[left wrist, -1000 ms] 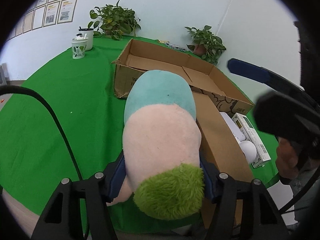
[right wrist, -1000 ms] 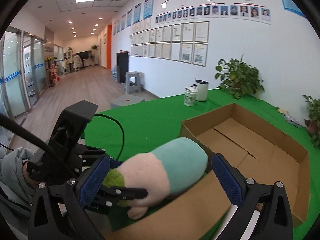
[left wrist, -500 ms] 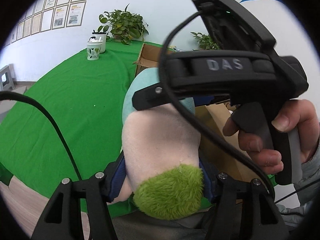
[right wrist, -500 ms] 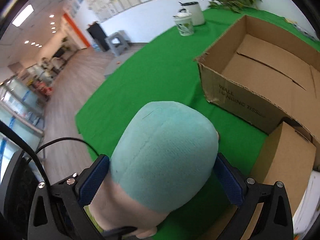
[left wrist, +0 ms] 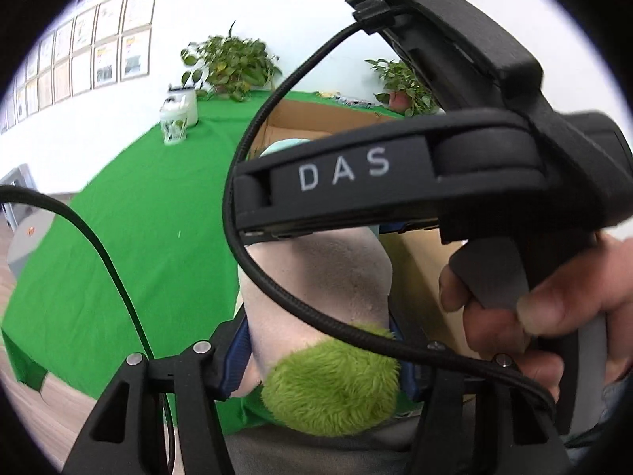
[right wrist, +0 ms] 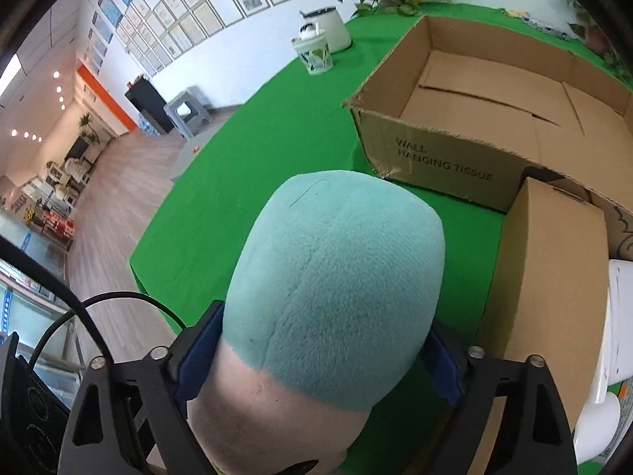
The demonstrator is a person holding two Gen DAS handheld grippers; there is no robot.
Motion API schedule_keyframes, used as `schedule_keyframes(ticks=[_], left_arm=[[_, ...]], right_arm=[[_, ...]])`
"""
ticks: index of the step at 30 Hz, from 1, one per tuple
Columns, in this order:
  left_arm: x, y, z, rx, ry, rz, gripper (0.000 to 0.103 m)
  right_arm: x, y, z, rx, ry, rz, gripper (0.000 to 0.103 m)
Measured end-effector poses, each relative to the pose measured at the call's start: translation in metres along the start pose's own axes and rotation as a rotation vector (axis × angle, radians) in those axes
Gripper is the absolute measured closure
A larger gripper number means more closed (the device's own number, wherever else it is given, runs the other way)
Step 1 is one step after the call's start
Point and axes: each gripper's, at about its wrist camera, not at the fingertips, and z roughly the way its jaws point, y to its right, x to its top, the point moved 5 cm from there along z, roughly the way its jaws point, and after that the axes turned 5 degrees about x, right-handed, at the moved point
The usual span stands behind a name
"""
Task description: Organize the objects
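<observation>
A plush toy (left wrist: 316,297) with a teal top, pink middle and green fuzzy end is held by both grippers above the near edge of the green table. My left gripper (left wrist: 320,352) is shut on its pink part near the green end. My right gripper (right wrist: 316,340) is shut on it where teal meets pink. In the left wrist view the right gripper's black body (left wrist: 415,174) and the hand on it cover much of the frame. The open cardboard box (right wrist: 494,118) stands on the table ahead and to the right.
A smaller closed cardboard box (right wrist: 550,277) stands in front of the open box, with white packages (right wrist: 617,316) to its right. A patterned cup (right wrist: 314,53) and a white canister (right wrist: 332,27) stand at the table's far side by potted plants (left wrist: 233,63).
My right gripper has come over the toy from above and closed its jaws on it. My left gripper has kept its hold; the toy sits closer to me.
</observation>
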Motion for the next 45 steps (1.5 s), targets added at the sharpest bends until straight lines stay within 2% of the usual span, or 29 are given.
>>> schedule_keyframes(ticks=[3,6,8,10,12,13,14,19,20,22,23,25,32,38,45], left_arm=[[0.029,0.008,-0.002,0.018,0.063,0.050,0.044],[0.073,0.021,-0.011,0.025,0.170,0.120,0.044],[0.103,0.030,-0.018,0.031,0.251,0.161,0.044],[0.129,0.037,-0.022,0.030,0.315,0.187,0.044],[0.154,0.042,-0.022,0.016,0.356,0.199,0.044],[0.165,0.042,-0.020,0.005,0.365,0.196,0.044],[0.174,0.043,-0.016,-0.001,0.371,0.195,0.044],[0.207,0.039,0.009,-0.028,0.360,0.192,0.044],[0.212,0.039,0.016,-0.030,0.353,0.193,0.044],[0.214,0.037,0.020,-0.044,0.335,0.186,0.044],[0.216,0.036,0.026,-0.051,0.326,0.182,0.044],[0.219,0.036,0.034,-0.065,0.309,0.171,0.044],[0.224,0.031,0.077,-0.063,0.231,0.136,0.044],[0.213,0.027,0.115,-0.045,0.144,0.121,0.044],[0.186,0.017,0.159,-0.013,0.001,0.070,0.044]], right_arm=[[0.013,-0.001,-0.024,0.013,0.107,-0.002,0.025],[0.042,-0.011,-0.058,0.000,0.244,-0.028,0.028],[0.066,-0.015,-0.092,-0.016,0.334,-0.067,0.029],[0.076,-0.013,-0.146,-0.040,0.409,-0.111,0.029],[0.095,-0.016,-0.178,-0.067,0.465,-0.141,0.029],[0.098,-0.008,-0.209,-0.076,0.478,-0.146,0.029],[0.103,-0.008,-0.224,-0.088,0.486,-0.155,0.029],[0.136,-0.004,-0.251,-0.131,0.476,-0.157,0.029],[0.161,0.004,-0.238,-0.130,0.469,-0.151,0.029],[0.188,0.020,-0.230,-0.131,0.457,-0.132,0.029],[0.216,0.026,-0.211,-0.134,0.453,-0.119,0.029],[0.241,0.055,-0.186,-0.144,0.445,-0.101,0.029],[0.291,0.106,-0.110,-0.135,0.393,-0.070,0.029],[0.309,0.152,-0.043,-0.082,0.324,-0.037,0.029],[0.304,0.214,0.050,-0.025,0.185,0.024,0.029]])
